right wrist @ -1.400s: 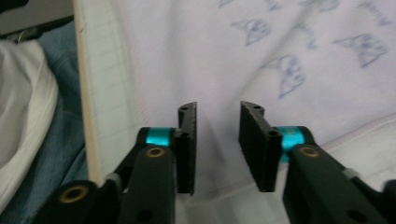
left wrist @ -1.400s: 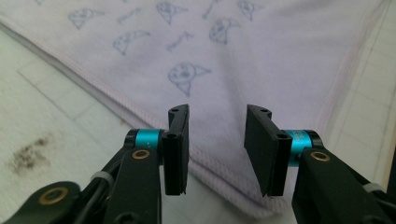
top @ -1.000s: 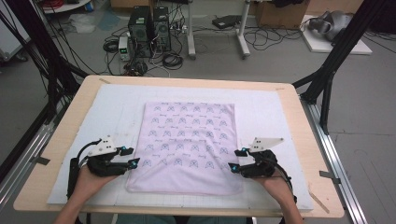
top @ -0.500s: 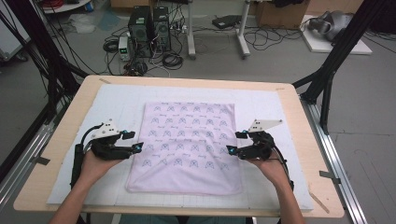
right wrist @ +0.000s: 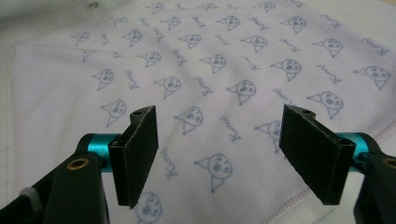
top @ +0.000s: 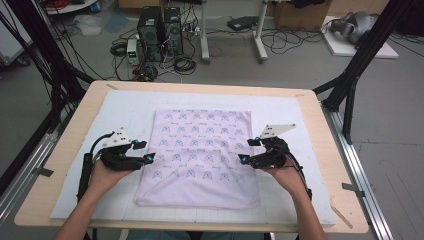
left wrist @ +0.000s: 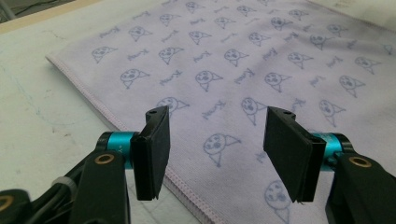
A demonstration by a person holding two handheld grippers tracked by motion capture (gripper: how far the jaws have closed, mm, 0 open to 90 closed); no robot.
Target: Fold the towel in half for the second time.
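The pale lilac printed cloth [top: 200, 157] is lying flat on the white mat [top: 300, 115]. Both the left gripper [top: 149, 158] and right gripper [top: 242, 159] are hovering wide open over its side hems; each should probably be pinching only the stitched edge, evenly.

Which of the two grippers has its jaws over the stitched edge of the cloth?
The left gripper: its jaws straddle the hem of the cloth. The right gripper has only printed fabric between its jaws.

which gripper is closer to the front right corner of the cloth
Right. The right gripper hovers open over the cloth's right edge, just up from that corner; the left gripper is open at the opposite, left edge.
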